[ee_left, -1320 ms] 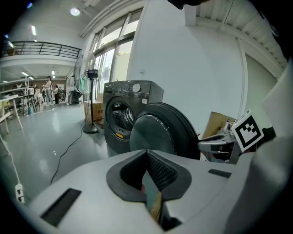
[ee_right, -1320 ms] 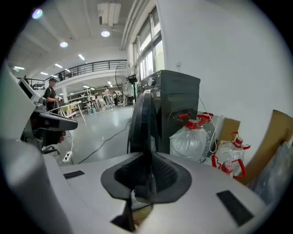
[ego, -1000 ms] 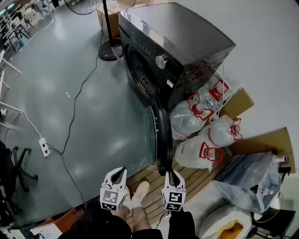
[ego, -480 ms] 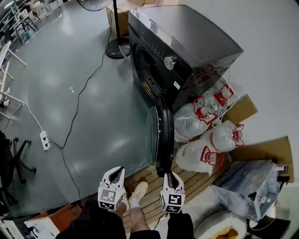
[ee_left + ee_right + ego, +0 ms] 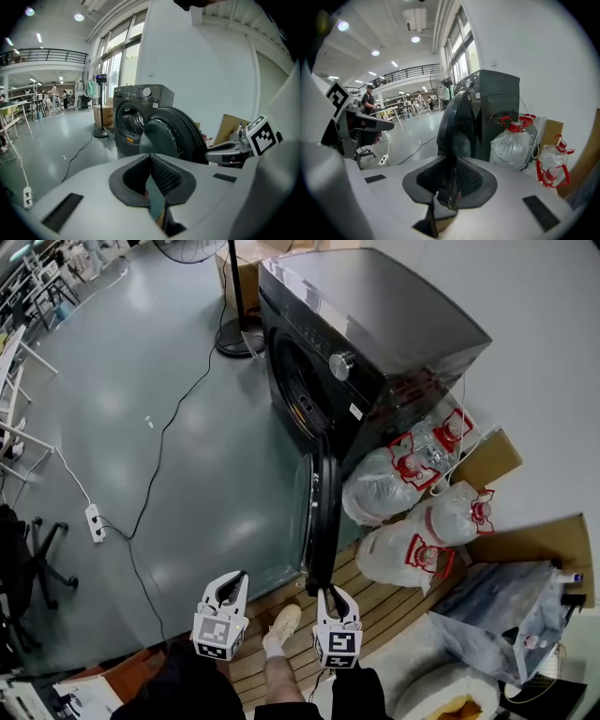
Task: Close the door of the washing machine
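The dark grey washing machine (image 5: 375, 315) stands at the top centre, drum open. Its round door (image 5: 317, 512) hangs open, edge-on to me, its free end nearest me. My right gripper (image 5: 325, 592) is at that free end. In the right gripper view the door's rim (image 5: 457, 126) runs between the jaws, which are opening; the pads (image 5: 471, 176) stand a little off it. My left gripper (image 5: 234, 579) hovers left of the door, shut and empty. In the left gripper view the door (image 5: 171, 136) lies ahead to the right.
Clear plastic bags with red handles (image 5: 412, 465) and flat cardboard (image 5: 487, 456) crowd the machine's right side. A wooden slat platform (image 5: 375, 601) lies under my feet (image 5: 279, 624). A fan stand (image 5: 239, 334) and a cable with power strip (image 5: 95, 519) are on the grey floor.
The door's free end has swung slightly left and now looks more edge-on. My right gripper has moved left with it. The left gripper has barely moved.
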The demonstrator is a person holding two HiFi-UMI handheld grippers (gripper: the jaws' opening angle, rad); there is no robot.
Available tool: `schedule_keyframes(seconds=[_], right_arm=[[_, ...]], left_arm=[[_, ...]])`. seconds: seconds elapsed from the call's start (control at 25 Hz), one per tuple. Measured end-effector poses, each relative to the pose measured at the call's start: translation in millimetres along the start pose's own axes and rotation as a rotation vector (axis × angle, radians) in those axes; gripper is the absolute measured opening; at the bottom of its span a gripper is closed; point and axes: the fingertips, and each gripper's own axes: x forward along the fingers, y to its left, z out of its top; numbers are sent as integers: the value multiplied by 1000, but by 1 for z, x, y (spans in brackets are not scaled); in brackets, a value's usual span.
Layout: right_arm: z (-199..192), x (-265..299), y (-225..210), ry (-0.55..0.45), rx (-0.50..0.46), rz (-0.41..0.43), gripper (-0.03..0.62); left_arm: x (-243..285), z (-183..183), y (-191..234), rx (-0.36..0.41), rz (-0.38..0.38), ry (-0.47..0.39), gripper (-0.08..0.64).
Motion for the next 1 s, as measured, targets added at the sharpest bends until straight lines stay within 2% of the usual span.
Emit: schedule_keyframes(seconds=[0.28, 0.56, 0.8, 1.0], right_arm=[[4, 11, 17, 6, 3, 25, 92], [5, 25, 45, 39, -4, 22, 103], [13, 41, 80, 54, -1, 56, 117], [21, 62, 107, 81, 29, 24, 120]], left_arm=[[0, 4, 15, -5, 3, -2, 25], [-4, 5, 50, -9, 12, 8, 25], [-4, 5, 81, -26, 10, 5, 25], [0, 1, 115, -32, 29, 11, 25]])
